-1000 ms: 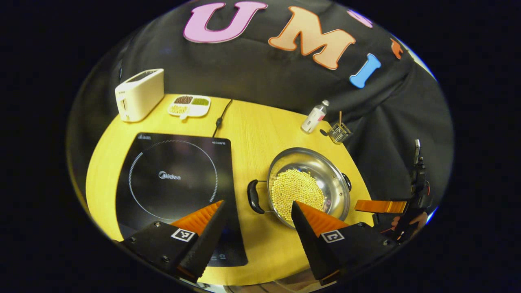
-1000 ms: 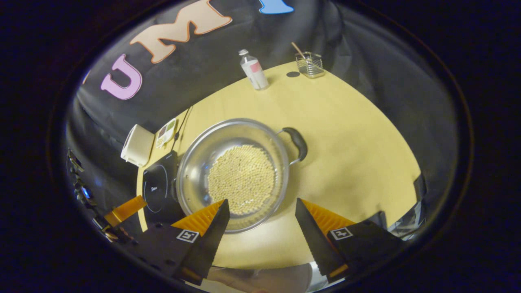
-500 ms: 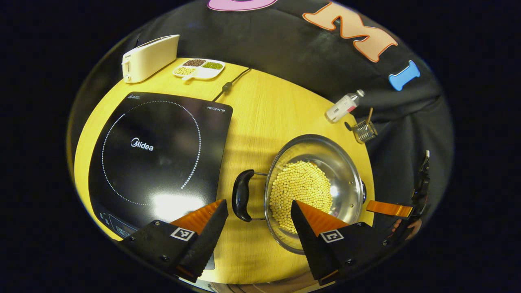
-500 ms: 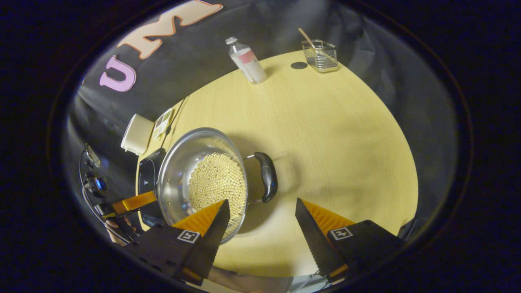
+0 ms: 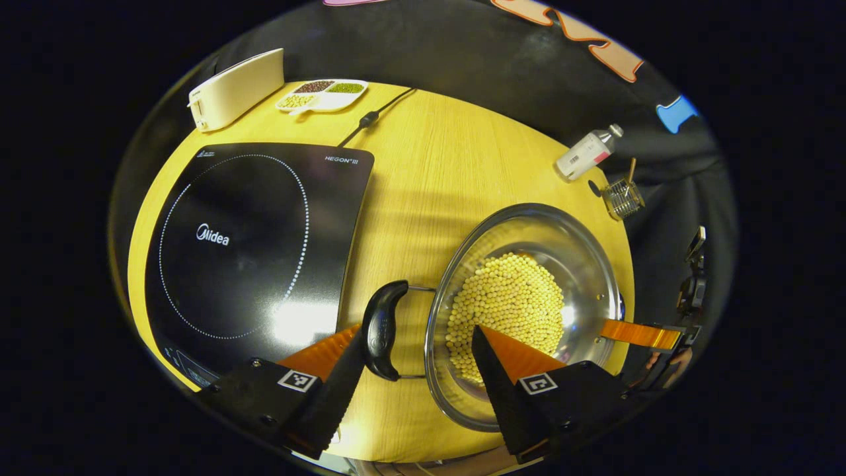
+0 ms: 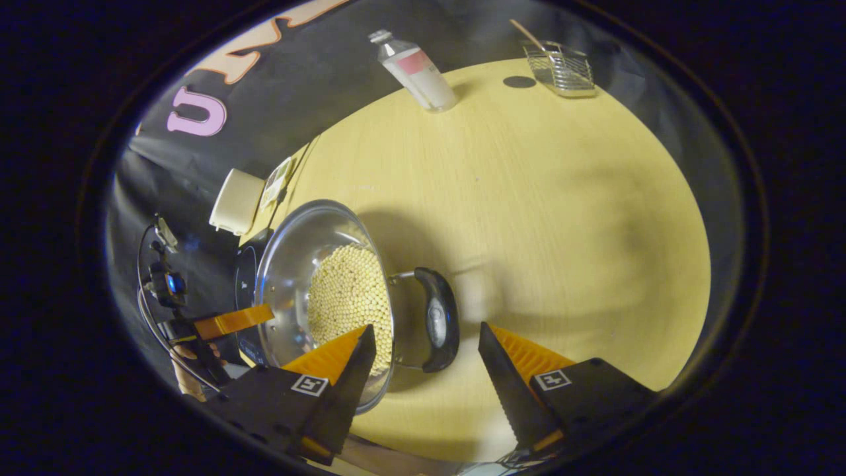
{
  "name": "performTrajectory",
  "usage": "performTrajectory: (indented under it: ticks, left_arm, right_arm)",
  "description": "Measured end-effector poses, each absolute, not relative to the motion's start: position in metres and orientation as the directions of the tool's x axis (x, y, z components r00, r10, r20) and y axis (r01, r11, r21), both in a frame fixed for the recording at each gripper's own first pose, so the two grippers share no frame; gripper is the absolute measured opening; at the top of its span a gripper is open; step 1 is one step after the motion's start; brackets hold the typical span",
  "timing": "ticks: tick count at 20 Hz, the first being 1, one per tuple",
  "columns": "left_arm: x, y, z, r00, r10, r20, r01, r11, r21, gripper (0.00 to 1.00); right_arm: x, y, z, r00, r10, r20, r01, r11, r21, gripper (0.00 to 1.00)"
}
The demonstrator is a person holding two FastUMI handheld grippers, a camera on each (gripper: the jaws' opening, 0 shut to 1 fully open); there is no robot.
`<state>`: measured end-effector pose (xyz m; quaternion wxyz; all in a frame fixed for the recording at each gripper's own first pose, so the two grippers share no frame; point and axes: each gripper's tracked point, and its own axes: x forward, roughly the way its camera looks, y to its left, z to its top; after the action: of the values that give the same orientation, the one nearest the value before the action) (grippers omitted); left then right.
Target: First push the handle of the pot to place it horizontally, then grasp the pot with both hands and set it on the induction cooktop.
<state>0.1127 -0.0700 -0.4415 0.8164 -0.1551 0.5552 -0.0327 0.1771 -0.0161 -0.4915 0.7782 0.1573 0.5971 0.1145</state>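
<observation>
Left gripper (image 5: 418,360): its fingers are standing apart above the near edge of the table (image 5: 423,172); the pot's left handle (image 5: 383,328) is sitting in the gap, close by the left finger, contact not clear; the right finger is overlapping the pot's near rim.
Right gripper (image 6: 423,360): its fingers are likewise standing apart; the pot's right handle (image 6: 439,318) is lying between them, touching neither as far as can be told; in the left gripper view this gripper's orange finger (image 5: 640,334) is showing at the pot's far side.
Pot (image 5: 529,304): a steel pot holding pale yellow beans (image 5: 509,311) is resting on the table toward its right edge, just beside the cooktop and not on it; its two black handles are pointing left and right.
Induction cooktop (image 5: 251,231): a black slab is lying bare on the left part of the table; its cord (image 5: 370,119) is running to the far edge.
Far left corner: a white toaster (image 5: 234,89) and a divided dish of grains (image 5: 324,96) are standing there.
Far right edge: a bottle (image 6: 418,69) and a wire basket (image 6: 558,66) are standing near each other.
</observation>
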Motion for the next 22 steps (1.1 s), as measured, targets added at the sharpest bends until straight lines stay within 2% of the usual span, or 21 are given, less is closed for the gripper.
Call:
performTrajectory:
  ticks: [1, 2, 3, 5, 6, 8, 9, 11, 12, 13, 14, 17, 18, 20, 21, 22]
  left_arm:
    - [0.114, -0.071, -0.445, 0.371, -0.222, -0.902, -0.119, 0.951, -0.284, 0.95]
    - [0.115, -0.070, -0.449, 0.362, -0.223, -0.905, -0.121, 0.952, -0.282, 0.95]
    - [0.116, -0.070, -0.451, 0.354, -0.223, -0.908, -0.122, 0.952, -0.281, 0.93]
    - [0.117, -0.070, -0.457, 0.335, -0.224, -0.915, -0.128, 0.952, -0.280, 0.90]
    - [0.115, -0.067, -0.461, 0.321, -0.218, -0.922, -0.132, 0.953, -0.272, 0.89]
    - [0.116, -0.064, -0.465, 0.314, -0.205, -0.927, -0.137, 0.956, -0.258, 0.80]
    - [0.116, -0.062, -0.466, 0.305, -0.203, -0.930, -0.135, 0.958, -0.253, 0.72]
    - [0.114, -0.061, -0.466, 0.299, -0.209, -0.931, -0.139, 0.956, -0.259, 0.62]
    - [0.114, -0.061, -0.467, 0.292, -0.213, -0.932, -0.137, 0.956, -0.261, 0.63]
    - [0.114, -0.061, -0.467, 0.296, -0.211, -0.932, -0.140, 0.955, -0.261, 0.62]
    - [0.114, -0.061, -0.465, 0.297, -0.208, -0.932, -0.142, 0.955, -0.259, 0.62]
    - [0.111, -0.062, -0.462, 0.293, -0.194, -0.936, -0.134, 0.961, -0.241, 0.60]
    - [0.108, -0.062, -0.457, 0.299, -0.198, -0.934, -0.125, 0.962, -0.244, 0.63]
    - [0.103, -0.065, -0.444, 0.304, -0.206, -0.930, -0.119, 0.960, -0.252, 0.60]
    - [0.101, -0.065, -0.440, 0.309, -0.210, -0.928, -0.116, 0.960, -0.256, 0.63]
    - [0.099, -0.065, -0.435, 0.311, -0.212, -0.926, -0.112, 0.960, -0.257, 0.63]
  right_arm:
    - [0.180, -0.014, -0.494, 0.253, 0.379, -0.890, 0.006, 0.920, 0.393, 0.96]
    - [0.180, -0.011, -0.497, 0.247, 0.390, -0.887, 0.002, 0.915, 0.403, 0.87]
    - [0.184, -0.008, -0.498, 0.244, 0.403, -0.882, 0.001, 0.909, 0.416, 0.87]
    - [0.187, -0.003, -0.504, 0.231, 0.416, -0.879, -0.001, 0.904, 0.428, 0.78]
    - [0.187, -0.002, -0.507, 0.225, 0.419, -0.880, -0.008, 0.904, 0.428, 0.68]
    - [0.185, 0.000, -0.511, 0.207, 0.427, -0.880, -0.017, 0.901, 0.433, 0.68]
    - [0.186, -0.002, -0.516, 0.207, 0.408, -0.889, -0.013, 0.910, 0.414, 0.68]
    - [0.186, -0.001, -0.520, 0.184, 0.420, -0.889, -0.005, 0.905, 0.426, 0.59]
    - [0.189, 0.002, -0.527, 0.186, 0.420, -0.888, 0.004, 0.904, 0.428, 0.58]
    - [0.187, 0.003, -0.526, 0.183, 0.426, -0.886, 0.006, 0.901, 0.434, 0.51]
    - [0.184, 0.001, -0.521, 0.186, 0.417, -0.890, -0.003, 0.906, 0.424, 0.50]
    - [0.188, -0.001, -0.517, 0.194, 0.402, -0.895, -0.009, 0.913, 0.409, 0.51]
    - [0.191, -0.001, -0.514, 0.202, 0.404, -0.892, -0.004, 0.911, 0.411, 0.55]
    - [0.192, -0.003, -0.509, 0.214, 0.407, -0.888, -0.004, 0.910, 0.416, 0.55]
    - [0.192, -0.005, -0.508, 0.217, 0.408, -0.887, -0.007, 0.909, 0.416, 0.50]
    - [0.190, -0.006, -0.508, 0.218, 0.408, -0.887, -0.006, 0.909, 0.417, 0.50]
